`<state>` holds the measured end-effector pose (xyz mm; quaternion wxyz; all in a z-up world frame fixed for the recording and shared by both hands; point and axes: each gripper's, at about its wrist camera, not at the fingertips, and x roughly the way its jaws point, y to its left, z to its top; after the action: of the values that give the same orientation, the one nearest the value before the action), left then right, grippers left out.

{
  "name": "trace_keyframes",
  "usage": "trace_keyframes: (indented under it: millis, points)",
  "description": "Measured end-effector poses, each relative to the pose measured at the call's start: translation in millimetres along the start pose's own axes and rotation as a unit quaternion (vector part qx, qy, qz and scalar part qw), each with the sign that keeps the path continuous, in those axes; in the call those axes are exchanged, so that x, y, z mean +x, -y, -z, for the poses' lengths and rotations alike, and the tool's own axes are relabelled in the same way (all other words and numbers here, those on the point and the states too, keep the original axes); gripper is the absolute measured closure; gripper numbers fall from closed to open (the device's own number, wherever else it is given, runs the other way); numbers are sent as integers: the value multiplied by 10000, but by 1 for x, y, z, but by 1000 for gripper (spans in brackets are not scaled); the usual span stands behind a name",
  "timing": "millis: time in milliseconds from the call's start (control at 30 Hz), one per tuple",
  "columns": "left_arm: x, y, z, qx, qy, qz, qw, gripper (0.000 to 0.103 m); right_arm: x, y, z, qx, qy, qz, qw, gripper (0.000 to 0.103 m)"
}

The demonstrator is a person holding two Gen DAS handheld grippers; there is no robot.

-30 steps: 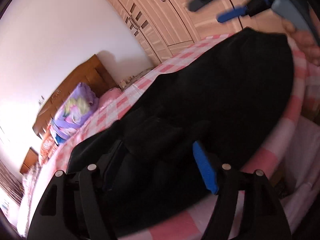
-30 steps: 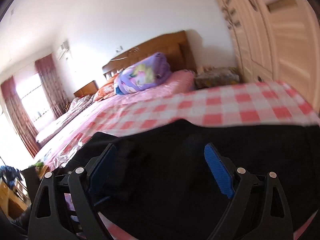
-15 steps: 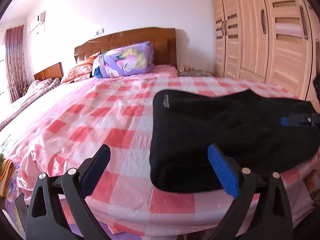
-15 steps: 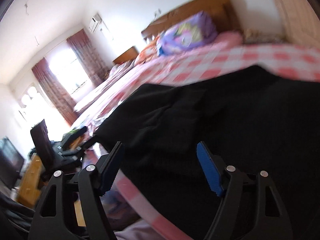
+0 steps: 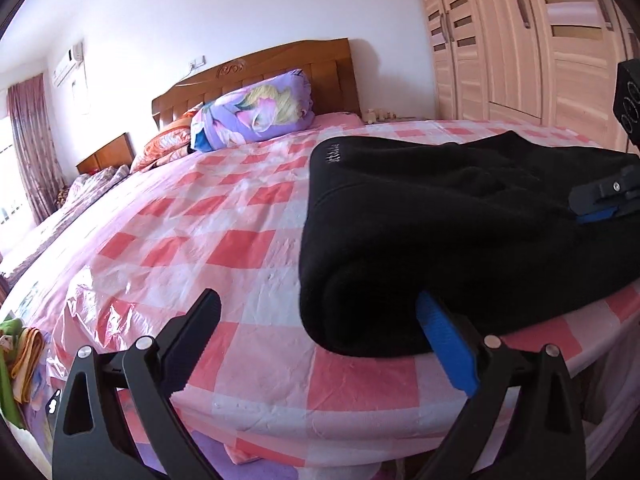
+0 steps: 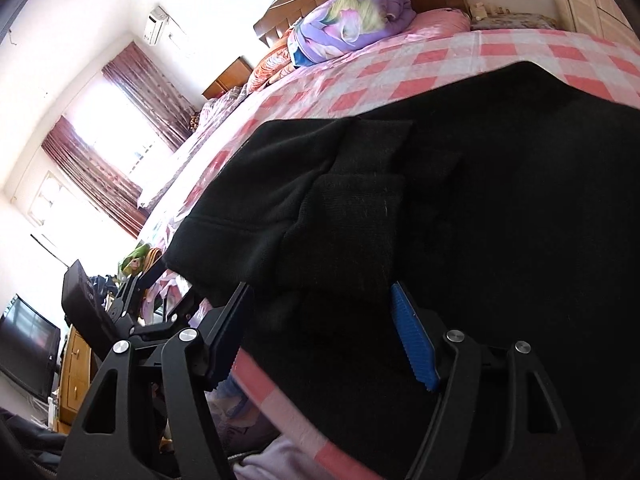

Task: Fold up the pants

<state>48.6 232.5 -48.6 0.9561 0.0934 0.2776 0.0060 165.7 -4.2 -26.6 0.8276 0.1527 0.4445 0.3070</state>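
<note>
The black pants (image 5: 440,216) lie folded in a thick bundle near the front edge of the pink checked bed (image 5: 224,232). My left gripper (image 5: 320,340) is open and empty at the bundle's left front corner, its right finger beside the fold. My right gripper (image 6: 320,328) is open over the front of the pants (image 6: 460,200), holding nothing. The right gripper also shows at the right edge of the left wrist view (image 5: 604,196). The left gripper shows low at the left of the right wrist view (image 6: 132,304).
A purple flowered quilt (image 5: 256,108) and a wooden headboard (image 5: 272,68) are at the far end of the bed. Wardrobe doors (image 5: 520,40) stand on the right. A second bed and curtains (image 6: 132,128) are on the left. A TV (image 6: 24,348) is low left.
Both grippers have let go of the pants and drawn back toward the bed's front edge. The left view swung from close over the fabric to level with the bed; the bundle now rests folded.
</note>
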Motion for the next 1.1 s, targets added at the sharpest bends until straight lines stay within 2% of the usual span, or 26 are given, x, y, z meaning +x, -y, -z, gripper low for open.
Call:
trace_keyframes:
  millis: [100, 167, 233, 267, 333, 400, 600, 733, 833, 900, 933, 1033, 1100]
  points:
    - [6, 1, 0, 122, -85, -74, 9999, 5, 2, 4, -10, 192, 65, -137, 9997, 34]
    - [7, 2, 1, 159, -122, -89, 9998, 5, 3, 6, -13, 286, 78, -214, 9993, 37]
    - [8, 2, 3, 162, -145, -98, 9997, 5, 1, 7, -13, 200, 70, -204, 9996, 54]
    - [8, 1, 4, 160, -148, -96, 9997, 5, 0, 7, -12, 178, 88, -178, 9996, 58]
    - [9, 0, 4, 141, -155, -83, 9997, 4, 0, 10, -11, 199, 157, -106, 9996, 81]
    - [10, -1, 4, 129, -168, -89, 9997, 4, -7, 9, -14, 160, 396, -177, 9989, 85]
    - [3, -2, -4, 246, -59, -303, 9992, 4, -53, -34, -23, -476, 1080, -141, 9929, 88]
    - [-3, -2, -11, 208, 25, -209, 9996, 4, -71, -49, -24, -595, 1252, -266, 9900, 88]
    - [6, -1, -12, 276, -138, -447, 9985, 4, -82, -52, -26, -646, 1340, -260, 9885, 89]
    - [10, -5, -12, 168, -182, -514, 9984, 4, -84, -47, -23, -648, 1321, -184, 9889, 91]
    - [9, -8, -13, 71, -164, -479, 9987, 4, -83, -43, -21, -588, 1301, -144, 9897, 98]
    - [8, -19, -13, -160, -152, -427, 9988, 4, -73, -18, -5, -296, 1085, 10, 9937, 98]
    - [10, -22, -11, -168, -186, -461, 9986, 4, -54, 1, 8, -58, 766, 98, 9970, 98]
